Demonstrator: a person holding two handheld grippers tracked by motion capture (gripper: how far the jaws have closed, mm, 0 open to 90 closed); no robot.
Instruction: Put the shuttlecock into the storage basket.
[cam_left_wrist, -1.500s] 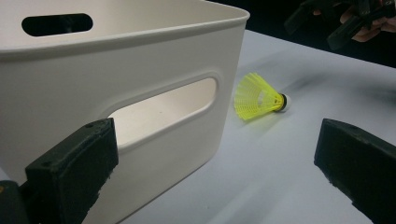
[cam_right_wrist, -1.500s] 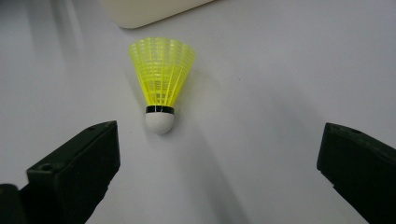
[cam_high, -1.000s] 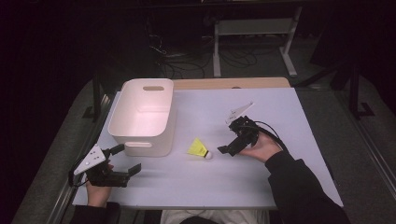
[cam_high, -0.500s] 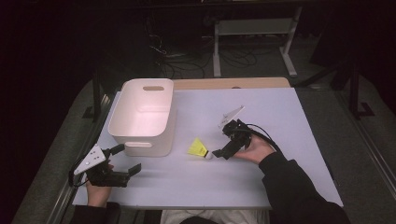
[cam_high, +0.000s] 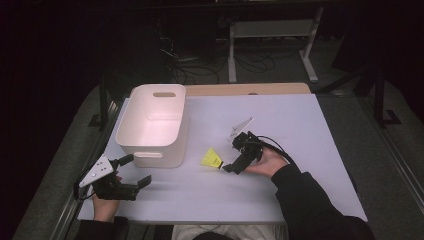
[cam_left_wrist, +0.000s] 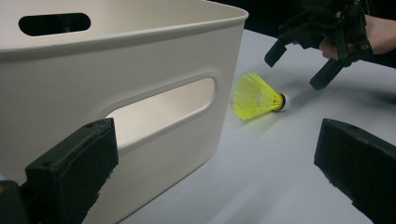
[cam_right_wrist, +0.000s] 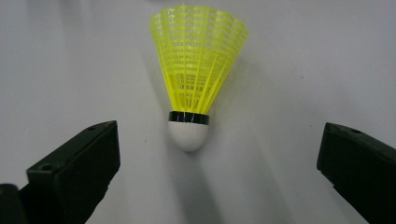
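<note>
A yellow shuttlecock (cam_high: 212, 158) with a white cork tip lies on its side on the white table, just right of the white bin (cam_high: 152, 125). My right gripper (cam_high: 230, 156) is open right beside the cork. In the right gripper view the shuttlecock (cam_right_wrist: 196, 84) lies between and just beyond the spread jaws of the right gripper (cam_right_wrist: 218, 140), cork toward me. My left gripper (cam_high: 135, 170) is open near the table's front left, holding nothing. The left gripper view looks past the left gripper (cam_left_wrist: 217, 140) at the bin (cam_left_wrist: 116, 84), the shuttlecock (cam_left_wrist: 258, 95) and the right gripper (cam_left_wrist: 295, 71).
The bin has slot handles and nothing visible inside. The table (cam_high: 300, 125) stretches bare to the right and back. A wooden strip (cam_high: 250, 89) runs along its far edge. Cables and a metal stand (cam_high: 270, 30) lie on the dark floor beyond.
My right gripper has moved left across the table to the shuttlecock's cork end. The left gripper, shuttlecock and bin have stayed put.
</note>
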